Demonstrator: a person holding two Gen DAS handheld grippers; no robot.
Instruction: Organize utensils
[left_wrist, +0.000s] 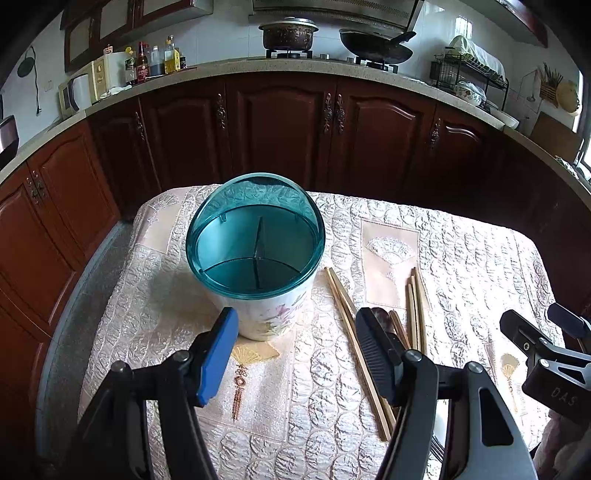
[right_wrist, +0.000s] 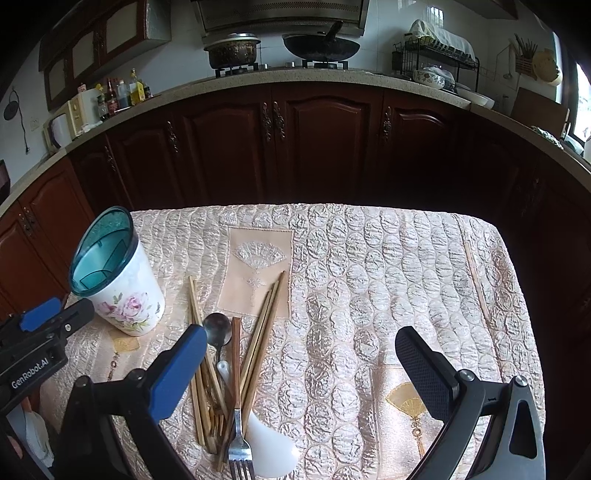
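Observation:
A white floral utensil holder (left_wrist: 266, 310) with a teal divided insert stands upright on the quilted table; it also shows at left in the right wrist view (right_wrist: 125, 295). A pile of wooden chopsticks (right_wrist: 258, 347), a metal spoon (right_wrist: 217, 328), a metal fork (right_wrist: 239, 446) and a white plastic spoon (right_wrist: 271, 454) lies to the holder's right; the chopsticks (left_wrist: 345, 306) also show in the left wrist view. My left gripper (left_wrist: 295, 350) is open and empty, just in front of the holder. My right gripper (right_wrist: 301, 369) is open and empty, above the table, right of the pile.
The table wears a cream quilted cloth (right_wrist: 388, 266) with its far edge near dark wooden cabinets (right_wrist: 295, 140). A single chopstick (right_wrist: 476, 280) lies near the table's right edge. Pots sit on the stove (left_wrist: 291, 35) on the counter behind.

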